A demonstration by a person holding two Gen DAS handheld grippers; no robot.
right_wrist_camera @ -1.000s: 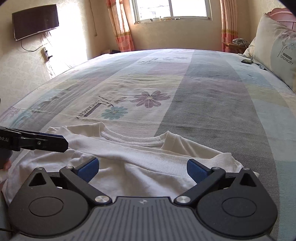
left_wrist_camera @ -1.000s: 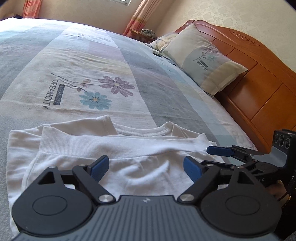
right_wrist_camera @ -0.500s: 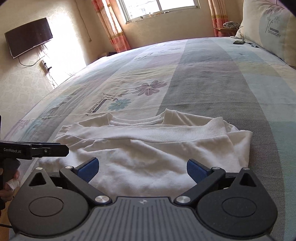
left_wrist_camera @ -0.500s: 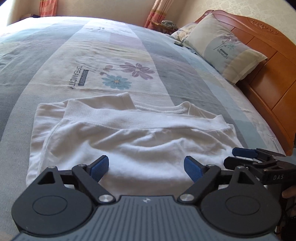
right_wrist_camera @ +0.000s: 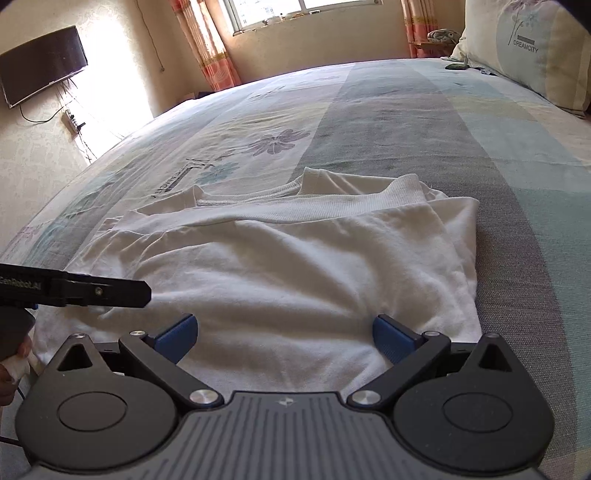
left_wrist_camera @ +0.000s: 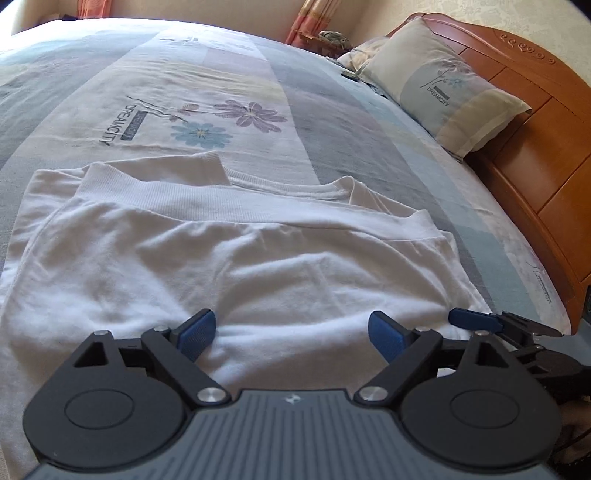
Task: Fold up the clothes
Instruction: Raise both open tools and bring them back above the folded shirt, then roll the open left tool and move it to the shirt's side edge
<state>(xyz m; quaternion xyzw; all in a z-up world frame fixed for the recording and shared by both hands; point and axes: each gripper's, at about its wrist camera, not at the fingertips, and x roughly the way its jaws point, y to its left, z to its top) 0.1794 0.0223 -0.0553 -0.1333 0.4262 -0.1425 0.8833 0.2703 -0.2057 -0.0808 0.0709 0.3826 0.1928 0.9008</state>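
A white T-shirt [left_wrist_camera: 236, 258] [right_wrist_camera: 295, 273] lies folded on the bed, its hem band laid across just below the collar. My left gripper [left_wrist_camera: 291, 330] hovers open over the shirt's near edge, nothing between its blue pads. My right gripper [right_wrist_camera: 286, 334] is also open above the near edge, further right. In the left wrist view the right gripper's fingers [left_wrist_camera: 476, 319] show by the shirt's right corner. In the right wrist view the left gripper's finger [right_wrist_camera: 92, 291] reaches in over the shirt's left side.
The bed [left_wrist_camera: 332, 140] wears a striped floral cover. A pillow [left_wrist_camera: 443, 92] leans on the wooden headboard [left_wrist_camera: 535, 155] at right. A small dark phone-like object [right_wrist_camera: 456, 66] lies near the pillow. A wall TV [right_wrist_camera: 40, 77] and a window with curtains [right_wrist_camera: 306, 14] are beyond.
Both grippers have pulled back toward the near edge of the bed, open throughout. More of the folded shirt now shows in front of them; the shirt stays flat.
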